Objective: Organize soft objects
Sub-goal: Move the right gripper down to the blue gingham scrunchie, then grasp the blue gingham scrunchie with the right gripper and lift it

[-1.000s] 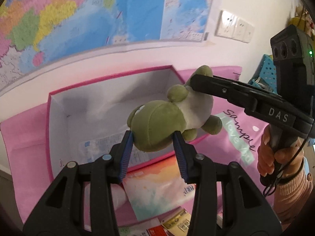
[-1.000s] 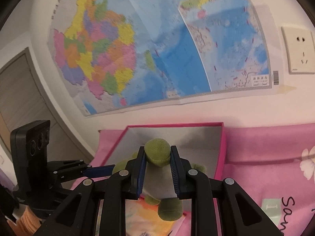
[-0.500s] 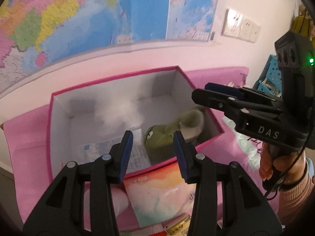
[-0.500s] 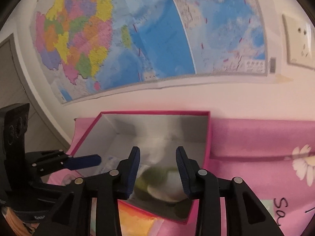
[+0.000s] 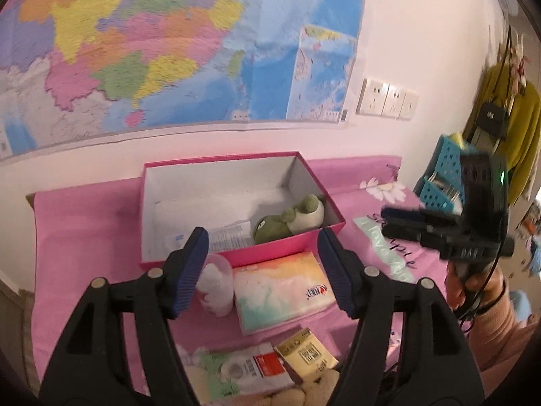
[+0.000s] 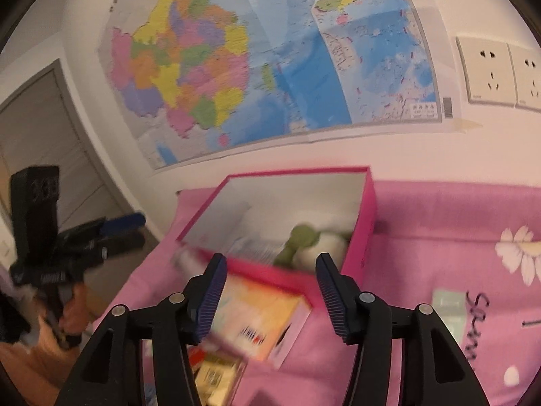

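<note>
A green plush toy (image 5: 290,218) lies inside the open pink box (image 5: 294,240), in its right front corner; it also shows, blurred, in the right wrist view (image 6: 311,240). My left gripper (image 5: 263,270) is open and empty, pulled back in front of the box. My right gripper (image 6: 268,291) is open and empty, also back from the pink box (image 6: 367,216). A pastel tissue pack (image 5: 280,291) and a pink-white soft object (image 5: 216,287) lie in front of the box. The right gripper shows in the left wrist view (image 5: 402,220), the left one in the right wrist view (image 6: 125,226).
Small packets (image 5: 304,355) and a wipes pack (image 5: 247,375) lie at the near edge of the pink cloth (image 5: 84,237). A paper leaflet (image 5: 223,237) lies in the box. A blue basket (image 5: 443,176) stands at the right. A map (image 6: 253,50) hangs on the wall.
Both grippers let go of the green plush, which dropped into the box. Both then opened wider and pulled back and up from the box.
</note>
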Demonstrator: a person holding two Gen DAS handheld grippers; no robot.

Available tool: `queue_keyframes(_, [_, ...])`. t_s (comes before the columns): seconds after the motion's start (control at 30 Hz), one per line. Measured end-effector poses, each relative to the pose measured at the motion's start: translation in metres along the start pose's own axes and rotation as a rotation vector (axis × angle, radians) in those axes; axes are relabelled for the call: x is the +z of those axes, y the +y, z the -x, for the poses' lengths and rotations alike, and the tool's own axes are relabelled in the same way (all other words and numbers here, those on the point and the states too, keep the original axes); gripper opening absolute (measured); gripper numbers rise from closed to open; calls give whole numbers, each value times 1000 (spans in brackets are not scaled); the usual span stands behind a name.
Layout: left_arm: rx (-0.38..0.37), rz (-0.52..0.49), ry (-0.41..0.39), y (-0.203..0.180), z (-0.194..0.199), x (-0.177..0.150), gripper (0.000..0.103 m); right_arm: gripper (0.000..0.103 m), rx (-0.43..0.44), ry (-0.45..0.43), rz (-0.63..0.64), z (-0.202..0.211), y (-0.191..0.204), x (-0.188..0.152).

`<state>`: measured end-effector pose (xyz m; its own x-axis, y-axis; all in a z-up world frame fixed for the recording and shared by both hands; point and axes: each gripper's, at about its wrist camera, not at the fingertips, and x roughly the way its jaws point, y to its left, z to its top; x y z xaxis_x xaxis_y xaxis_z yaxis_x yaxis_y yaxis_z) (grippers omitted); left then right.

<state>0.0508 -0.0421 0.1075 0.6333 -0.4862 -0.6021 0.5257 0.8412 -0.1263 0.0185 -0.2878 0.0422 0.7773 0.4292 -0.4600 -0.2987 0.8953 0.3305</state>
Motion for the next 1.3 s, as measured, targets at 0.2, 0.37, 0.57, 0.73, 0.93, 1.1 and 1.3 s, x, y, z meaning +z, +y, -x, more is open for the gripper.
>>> queue_keyframes(0.2, [44, 26, -76, 11, 34, -5, 68, 61, 61, 55, 3, 20, 10, -38])
queue_keyframes(0.37, [66, 69, -80, 19, 33, -3, 68, 61, 169, 141, 47, 19, 37, -72])
queue_keyframes(0.57, [88, 48, -48, 13, 38, -16, 68, 60, 361, 303, 206, -13, 111, -111])
queue_keyframes(0.73, [133, 41, 5, 13, 38, -40, 68, 54, 356, 444, 343, -54, 154, -146])
queue_keyframes(0.93, [160, 64, 75, 22, 30, -69, 68, 54, 332, 522, 483, -82, 188, -167])
queue_keyframes(1.1, [211, 55, 112, 25, 27, -93, 68, 33, 251, 561, 626, -93, 203, -186])
queue_keyframes(1.3, [207, 40, 162, 23, 20, -114, 68, 8, 205, 547, 651, -95, 194, -190])
